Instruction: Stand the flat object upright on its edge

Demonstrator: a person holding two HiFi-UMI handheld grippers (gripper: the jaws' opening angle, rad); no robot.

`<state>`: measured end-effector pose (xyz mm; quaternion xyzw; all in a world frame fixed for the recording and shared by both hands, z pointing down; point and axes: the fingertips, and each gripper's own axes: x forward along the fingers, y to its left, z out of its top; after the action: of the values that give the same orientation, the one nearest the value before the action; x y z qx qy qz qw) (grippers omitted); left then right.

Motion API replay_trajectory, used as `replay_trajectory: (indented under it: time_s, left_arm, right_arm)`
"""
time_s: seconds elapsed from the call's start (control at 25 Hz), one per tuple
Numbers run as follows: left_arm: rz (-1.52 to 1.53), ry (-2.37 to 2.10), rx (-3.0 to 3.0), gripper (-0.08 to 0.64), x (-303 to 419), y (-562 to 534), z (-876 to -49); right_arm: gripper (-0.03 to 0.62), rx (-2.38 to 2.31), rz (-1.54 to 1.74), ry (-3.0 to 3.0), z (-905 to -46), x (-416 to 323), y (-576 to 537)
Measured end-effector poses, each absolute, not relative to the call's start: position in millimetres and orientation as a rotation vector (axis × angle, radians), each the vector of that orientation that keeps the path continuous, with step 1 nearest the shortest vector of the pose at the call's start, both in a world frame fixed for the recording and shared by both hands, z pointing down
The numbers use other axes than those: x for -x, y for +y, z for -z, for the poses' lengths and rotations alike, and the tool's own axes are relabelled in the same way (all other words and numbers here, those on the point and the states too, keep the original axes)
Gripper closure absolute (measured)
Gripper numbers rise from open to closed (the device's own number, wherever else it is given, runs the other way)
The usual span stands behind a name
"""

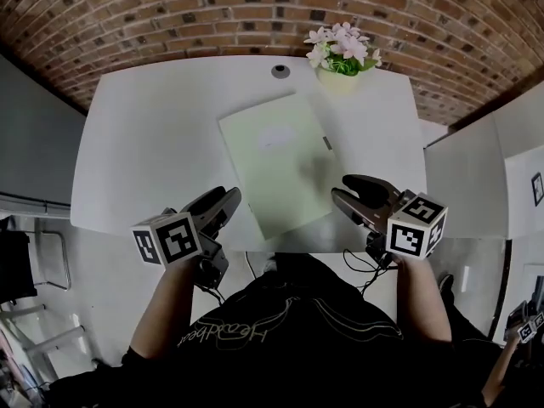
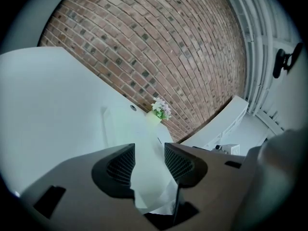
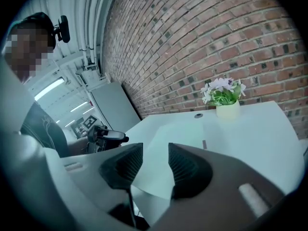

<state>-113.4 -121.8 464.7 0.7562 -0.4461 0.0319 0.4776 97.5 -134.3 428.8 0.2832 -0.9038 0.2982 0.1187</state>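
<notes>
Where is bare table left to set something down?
Widest bare patch: left of the green folder, to the table's left edge. A narrower strip runs along its right. Crowded: far edge by the flower pot; near edge, with left gripper and right gripper.

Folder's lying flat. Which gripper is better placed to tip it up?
Right, narrowly. The right gripper has open fingers lined up on the near corner of the pale green folder. The left gripper, also open, faces the opposite long edge; probably both help.
</notes>
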Motion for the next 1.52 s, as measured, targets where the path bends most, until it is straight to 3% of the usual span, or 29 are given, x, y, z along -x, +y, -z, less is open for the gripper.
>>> replay_trajectory:
  time_s: [0.16, 0.52, 1.52]
  left_arm:
    - [-0.072, -1.081, -1.785, 0.39, 110.7, -136.5, -479.6]
    - [-0.047, -1.157, -1.62, 0.318, 119.9, -168.1, -516.9]
    - [-0.105, -1.148, -1.463, 0.311, 119.5, -199.5, -581.0]
  right_arm:
    - [0.425, -0.806, -0.862, -2.606, -436.2, -102.2, -166.0]
    - [0.41, -0.745, -0.902, -2.534, -460.1, -110.4, -225.5]
    - [0.393, -0.553, -1.117, -2.285, -574.8, -92.1, -280.2]
